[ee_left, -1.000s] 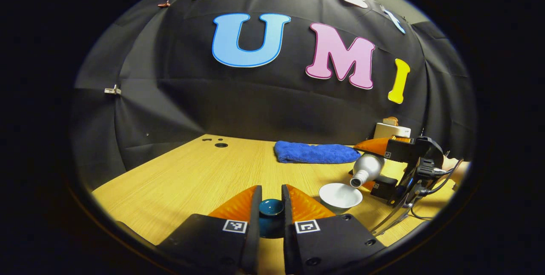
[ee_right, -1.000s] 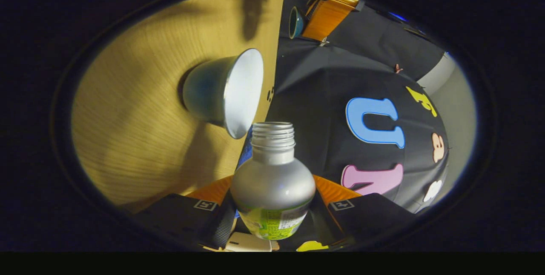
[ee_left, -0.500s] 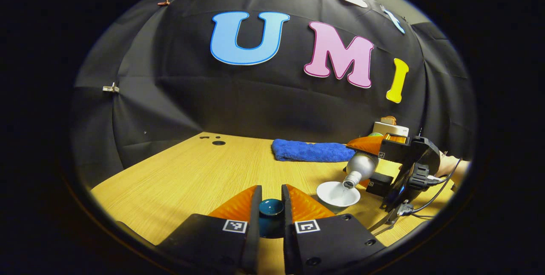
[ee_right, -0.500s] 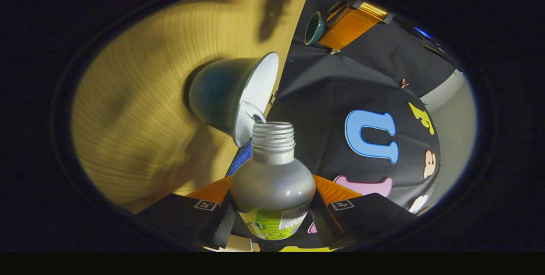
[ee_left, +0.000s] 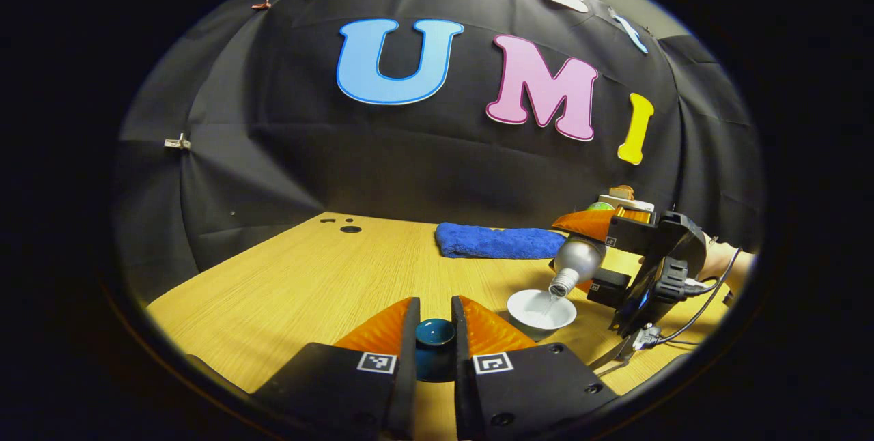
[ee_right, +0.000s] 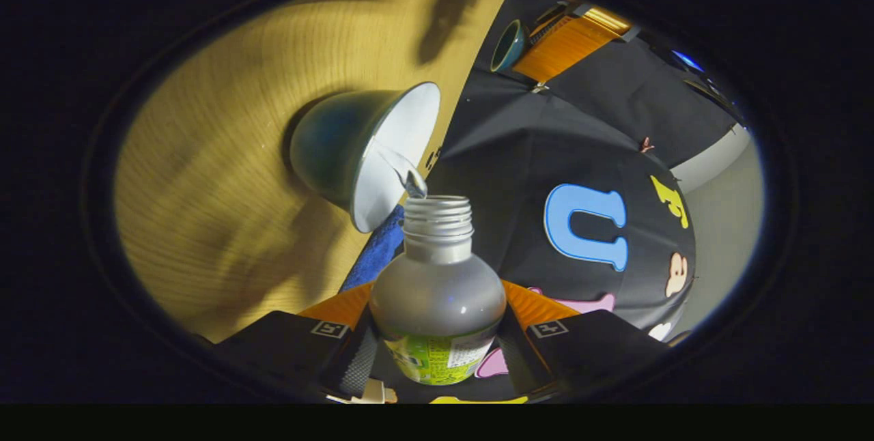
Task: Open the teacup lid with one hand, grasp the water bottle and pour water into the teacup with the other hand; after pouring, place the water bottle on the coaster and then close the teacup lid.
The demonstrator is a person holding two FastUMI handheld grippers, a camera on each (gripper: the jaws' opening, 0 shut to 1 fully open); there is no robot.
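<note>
One cup point(ee_left: 541, 309) stands open on the table point(ee_left: 300, 284) at about four o'clock in the left gripper view: a round, flaring bowl, glossy white inside, dark teal outside as the right gripper view shows it point(ee_right: 341, 147). One bottle point(ee_left: 577, 261) is tipped mouth-down over its rim, and a thin stream of water point(ee_right: 403, 171) runs from the threaded neck into the cup. The bottle point(ee_right: 437, 291) is smooth, silvery and bulb-shaped, with a green label low on its body.

The right gripper point(ee_right: 437, 338) clamps the bottle, one ribbed finger pressed on each side. It also appears at three o'clock in the left gripper view point(ee_left: 594, 250), with a hand point(ee_left: 724, 263) behind it.

One lid point(ee_left: 435, 335), a small teal ceramic piece with a hollowed round top, sits pinched between the two fingers of the left gripper point(ee_left: 435, 352) at six o'clock, raised off the table. In the right gripper view the lid point(ee_right: 509, 45) shows at one o'clock.

One blue towel point(ee_left: 502, 243), soft and nubbly, lies folded on the far side of the table, at about two o'clock from the lid. The tabletop is pale wood grain, with one round hole point(ee_left: 350, 229) near its back edge.
</note>
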